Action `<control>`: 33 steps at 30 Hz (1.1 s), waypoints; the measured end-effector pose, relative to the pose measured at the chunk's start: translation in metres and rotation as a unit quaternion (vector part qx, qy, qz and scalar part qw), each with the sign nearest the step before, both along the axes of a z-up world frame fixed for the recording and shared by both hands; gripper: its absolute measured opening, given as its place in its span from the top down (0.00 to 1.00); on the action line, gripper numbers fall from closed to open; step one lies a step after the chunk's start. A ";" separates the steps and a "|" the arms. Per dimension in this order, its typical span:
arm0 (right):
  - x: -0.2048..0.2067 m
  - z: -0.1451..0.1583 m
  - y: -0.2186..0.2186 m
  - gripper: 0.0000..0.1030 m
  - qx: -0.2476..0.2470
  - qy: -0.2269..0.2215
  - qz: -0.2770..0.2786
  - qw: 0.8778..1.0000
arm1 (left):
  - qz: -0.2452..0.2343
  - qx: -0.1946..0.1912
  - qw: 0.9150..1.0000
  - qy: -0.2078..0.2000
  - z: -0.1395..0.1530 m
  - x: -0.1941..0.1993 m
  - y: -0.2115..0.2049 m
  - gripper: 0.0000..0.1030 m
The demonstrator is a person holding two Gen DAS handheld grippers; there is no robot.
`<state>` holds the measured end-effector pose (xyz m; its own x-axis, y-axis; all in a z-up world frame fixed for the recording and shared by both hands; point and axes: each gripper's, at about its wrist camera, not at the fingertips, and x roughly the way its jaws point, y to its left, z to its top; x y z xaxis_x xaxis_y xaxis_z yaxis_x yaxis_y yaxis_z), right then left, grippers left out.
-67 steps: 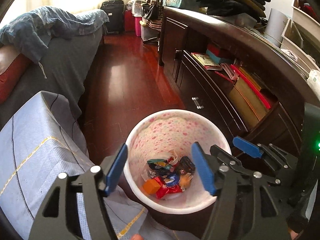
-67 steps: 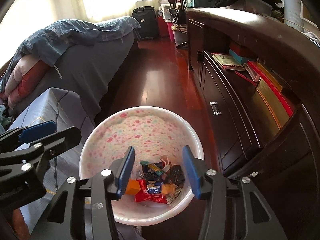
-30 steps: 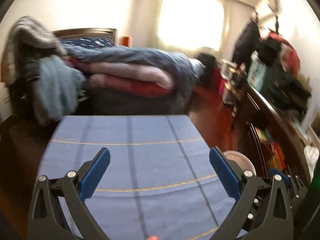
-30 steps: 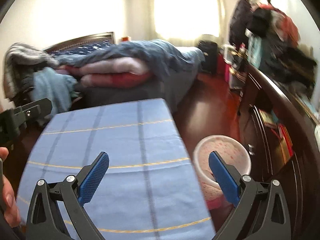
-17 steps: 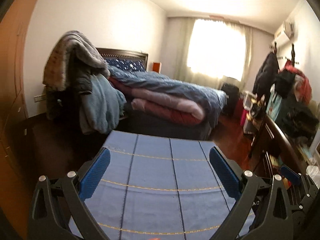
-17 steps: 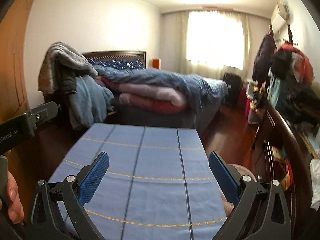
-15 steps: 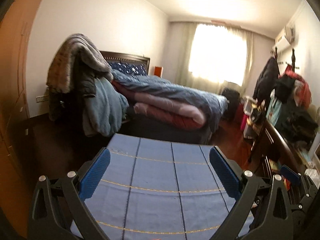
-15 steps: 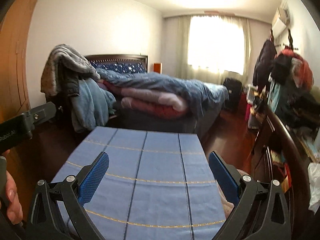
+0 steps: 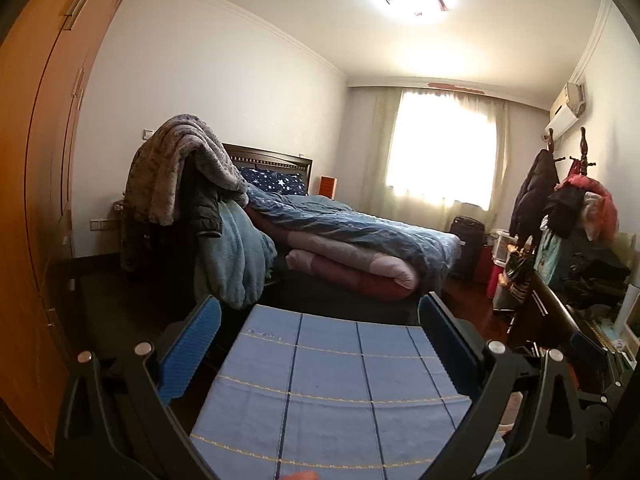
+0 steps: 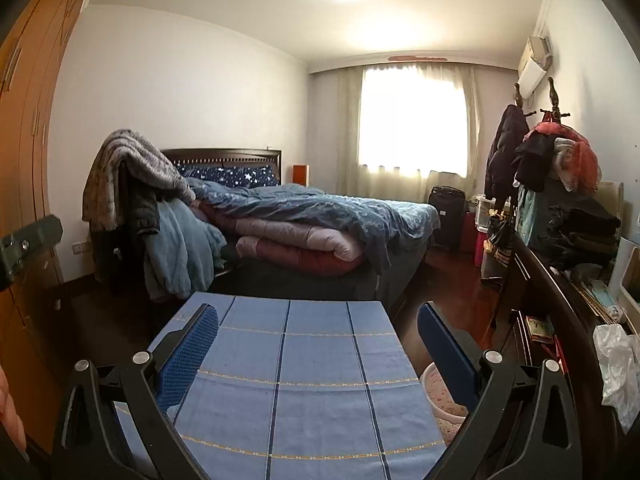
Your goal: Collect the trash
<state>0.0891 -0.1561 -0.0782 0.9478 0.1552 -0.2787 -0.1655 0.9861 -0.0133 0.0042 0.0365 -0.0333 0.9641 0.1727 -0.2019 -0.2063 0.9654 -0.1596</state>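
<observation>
My left gripper (image 9: 320,344) is open and empty above a table with a blue checked cloth (image 9: 332,396). My right gripper (image 10: 318,352) is open and empty above the same cloth (image 10: 296,392). The pink flowered trash bin (image 10: 442,398) stands on the floor at the table's right edge, partly hidden behind my right finger. No loose trash shows on the cloth. A part of the right gripper (image 9: 592,350) shows at the right edge of the left wrist view, and a part of the left gripper (image 10: 28,246) at the left edge of the right wrist view.
A bed with piled blue and pink quilts (image 10: 304,224) lies beyond the table. A chair draped with blankets (image 10: 132,200) stands left. A dark sideboard (image 10: 560,320) with clothes and a white plastic bag (image 10: 616,368) runs along the right. A wooden wardrobe (image 9: 36,200) is left.
Both grippers have lifted away from the trash bin, opened wider and tilted up to face the room over the table. The bin has dropped to the lower right of the view.
</observation>
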 end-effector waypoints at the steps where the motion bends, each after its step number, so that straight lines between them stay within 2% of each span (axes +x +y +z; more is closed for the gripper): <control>1: -0.002 0.001 0.000 0.04 0.000 -0.002 -0.001 1.000 | 0.000 0.001 1.000 -0.002 0.001 -0.001 0.000 0.03; 9: -0.015 0.004 -0.002 0.04 0.002 -0.012 0.002 1.000 | -0.011 0.010 1.000 -0.018 0.009 -0.016 -0.010 0.03; 24: -0.027 0.011 -0.011 0.04 0.013 -0.025 -0.006 1.000 | -0.024 0.039 0.999 -0.024 0.014 -0.024 -0.030 0.03; 33: -0.028 0.012 -0.011 0.03 0.015 -0.026 -0.007 1.000 | -0.030 0.042 0.998 -0.024 0.014 -0.023 -0.030 0.03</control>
<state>0.0613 -0.1675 -0.0664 0.9626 0.1503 -0.2252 -0.1524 0.9883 0.0083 -0.0191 0.0065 -0.0189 0.9816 0.1285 -0.1416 -0.1414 0.9862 -0.0858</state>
